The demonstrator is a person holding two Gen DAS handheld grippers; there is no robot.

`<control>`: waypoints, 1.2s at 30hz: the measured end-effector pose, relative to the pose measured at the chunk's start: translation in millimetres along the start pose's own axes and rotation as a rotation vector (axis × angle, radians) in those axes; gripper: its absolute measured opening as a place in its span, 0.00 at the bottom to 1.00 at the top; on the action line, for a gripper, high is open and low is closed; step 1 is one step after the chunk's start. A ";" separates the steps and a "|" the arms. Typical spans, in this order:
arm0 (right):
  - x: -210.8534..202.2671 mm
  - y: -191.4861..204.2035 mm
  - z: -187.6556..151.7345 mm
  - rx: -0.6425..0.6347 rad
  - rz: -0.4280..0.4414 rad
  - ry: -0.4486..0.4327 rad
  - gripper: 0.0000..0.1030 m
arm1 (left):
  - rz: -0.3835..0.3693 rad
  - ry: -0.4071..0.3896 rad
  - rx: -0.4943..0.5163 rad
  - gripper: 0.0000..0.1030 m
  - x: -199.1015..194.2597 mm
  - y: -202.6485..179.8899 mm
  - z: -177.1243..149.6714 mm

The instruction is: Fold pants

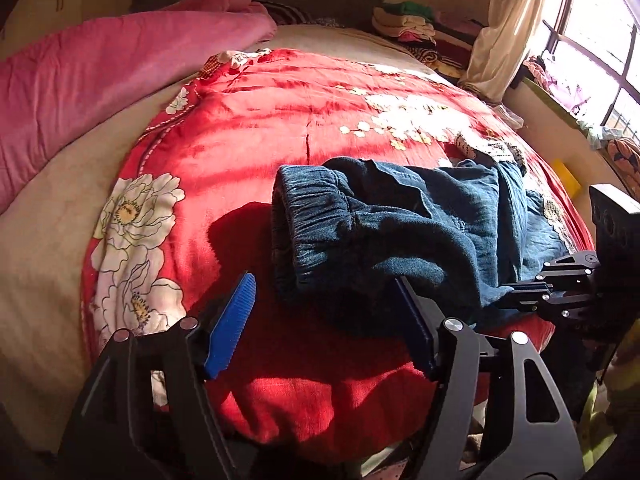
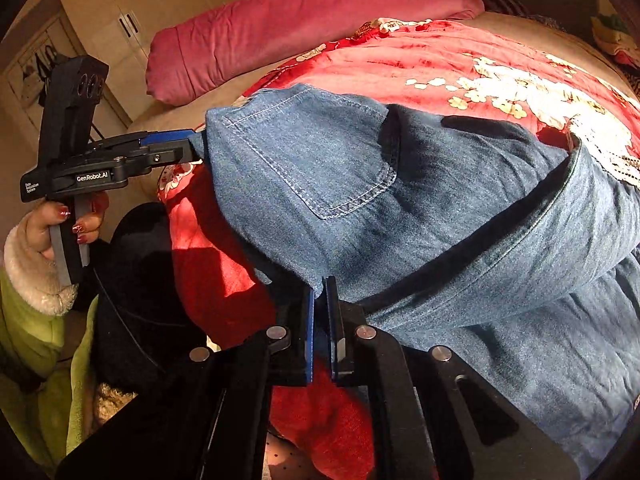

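Holding: our right claw (image 2: 320, 286) is clenched on a fold of the pants (image 2: 400, 200). Its two blue pads sit nearly together with denim pinched between them.
Left claw: our left claw (image 1: 324, 282) is released, its blue pads spread wide apart. The bunched denim rests against the inner face of its right finger, while the left finger stands apart from the cloth.
Left claw from the other side: in the right wrist view it reaches in level from the left, and its tip meets the edge of the pants.
Pants: blue denim, bunched and partly lifted off the red flowered quilt (image 1: 280, 120) at the near end of the bed. They sit between our two claws.
Waistband: the gathered elastic waistband (image 1: 312, 200) curls round on the left end of the bundle.
Pocket: a stitched back pocket (image 2: 320, 152) faces up in the right wrist view.
Hand: our left hand (image 2: 60, 224), with red-painted nails and a green sleeve with a fleecy cuff, grips the handle.
Bed: a pink blanket (image 1: 100, 80) lies folded along the far left, on a beige sheet (image 1: 40, 260).
Room: a window (image 1: 600, 40) and a pale curtain (image 1: 508, 20) are on the right. A pile of clothes (image 1: 404, 24) sits by the headboard.
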State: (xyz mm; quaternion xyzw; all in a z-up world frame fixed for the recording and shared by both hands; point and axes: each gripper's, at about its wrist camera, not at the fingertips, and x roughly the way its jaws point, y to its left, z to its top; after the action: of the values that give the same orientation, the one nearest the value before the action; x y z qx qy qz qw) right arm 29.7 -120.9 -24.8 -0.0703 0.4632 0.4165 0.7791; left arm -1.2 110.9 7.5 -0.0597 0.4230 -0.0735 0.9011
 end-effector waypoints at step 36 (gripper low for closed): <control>-6.8 -15.8 -0.8 0.146 -0.076 -0.055 0.45 | -0.074 0.083 0.049 0.22 67.6 -51.0 -9.8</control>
State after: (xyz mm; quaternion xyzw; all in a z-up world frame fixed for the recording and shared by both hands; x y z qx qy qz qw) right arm 39.0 -135.4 -24.3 -0.0194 0.4677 0.3535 0.8099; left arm 29.7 48.1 -41.0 -0.0502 0.4557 -0.1194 0.8806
